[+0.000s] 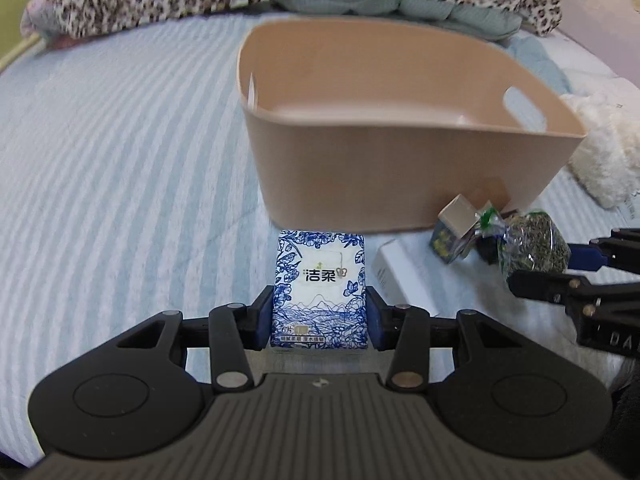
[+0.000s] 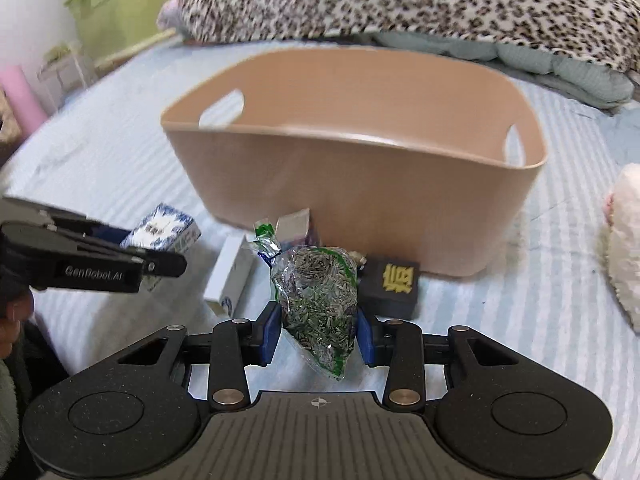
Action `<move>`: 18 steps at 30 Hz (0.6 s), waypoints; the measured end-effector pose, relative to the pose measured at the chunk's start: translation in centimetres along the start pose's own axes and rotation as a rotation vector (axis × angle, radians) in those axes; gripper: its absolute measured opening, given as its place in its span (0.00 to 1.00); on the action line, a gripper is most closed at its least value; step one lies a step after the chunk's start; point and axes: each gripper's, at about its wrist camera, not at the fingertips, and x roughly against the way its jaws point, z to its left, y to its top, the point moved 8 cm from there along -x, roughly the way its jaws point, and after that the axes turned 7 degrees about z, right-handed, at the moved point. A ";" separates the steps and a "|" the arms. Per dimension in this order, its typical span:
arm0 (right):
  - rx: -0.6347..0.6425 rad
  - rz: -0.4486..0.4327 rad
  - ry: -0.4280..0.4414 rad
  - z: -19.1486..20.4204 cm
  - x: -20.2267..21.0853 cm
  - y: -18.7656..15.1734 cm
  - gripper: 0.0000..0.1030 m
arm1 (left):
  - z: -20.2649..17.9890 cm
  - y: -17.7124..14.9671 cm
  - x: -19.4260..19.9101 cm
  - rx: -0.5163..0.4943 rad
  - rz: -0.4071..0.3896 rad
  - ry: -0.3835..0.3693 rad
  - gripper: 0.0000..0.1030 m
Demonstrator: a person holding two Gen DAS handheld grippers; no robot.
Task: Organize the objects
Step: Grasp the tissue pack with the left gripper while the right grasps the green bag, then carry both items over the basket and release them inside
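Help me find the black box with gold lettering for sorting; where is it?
In the right wrist view the black box lies on the bed, just right of the seed bag, before the beige basket.

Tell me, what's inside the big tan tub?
Nothing shows inside the tan plastic tub: only bare walls and a strip of floor. Its near wall hides the rest of the bottom in both views.
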 end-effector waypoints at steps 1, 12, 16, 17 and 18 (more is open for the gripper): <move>-0.009 -0.016 0.004 -0.1 0.2 0.4 0.35 | -0.4 0.2 0.4 -0.011 -0.017 0.004 0.46; -0.058 -0.238 0.010 -1.4 5.5 5.1 0.36 | -2.8 4.5 5.2 -0.042 -0.209 -0.023 0.46; -0.074 -0.277 -0.002 -2.0 6.0 6.6 0.36 | -2.9 6.4 5.6 -0.001 -0.263 -0.028 0.46; -0.090 -0.279 0.004 -2.3 5.8 7.0 0.36 | -2.9 7.0 5.5 0.002 -0.275 -0.029 0.46; -0.109 -0.282 0.010 -2.5 5.7 7.3 0.36 | -2.9 7.7 5.2 0.008 -0.286 -0.024 0.46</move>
